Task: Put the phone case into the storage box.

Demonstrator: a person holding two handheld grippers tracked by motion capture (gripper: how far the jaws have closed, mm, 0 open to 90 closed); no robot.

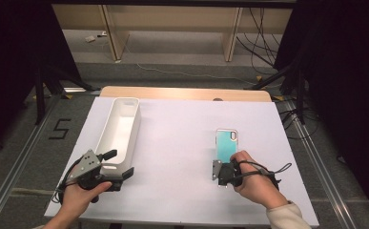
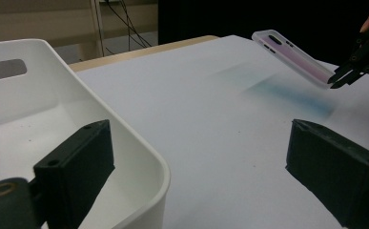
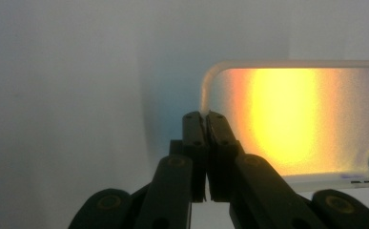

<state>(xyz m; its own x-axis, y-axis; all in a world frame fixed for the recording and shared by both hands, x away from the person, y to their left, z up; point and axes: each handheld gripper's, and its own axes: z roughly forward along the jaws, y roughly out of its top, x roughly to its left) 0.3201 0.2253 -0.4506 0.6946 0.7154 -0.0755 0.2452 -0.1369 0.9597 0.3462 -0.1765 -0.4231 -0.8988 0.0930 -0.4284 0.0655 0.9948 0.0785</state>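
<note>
In the high view, your right gripper [image 1: 224, 172] sat at the lower right of the frame, clamped on the near edge of the phone case [image 1: 227, 143], whose teal face ran up toward the middle right of the white sheet [image 1: 182, 138]. Your left gripper [image 1: 117, 167] sat at the lower left, its jaws spread wide across the near end of the white bin [image 1: 120, 128].

In the left gripper view, one black jaw stood inside the bin [image 2: 139, 157] at the lower left and the other outside it at the lower right, neither pressing anything. At the upper right, the phone case [image 2: 292, 57] hung tilted, seemingly lifted off the sheet [image 2: 210, 119], pinched by your right gripper [image 2: 337, 81].

In the right gripper view, the jaws met at centre, gripping the case's [image 3: 292, 119] rim.
</note>
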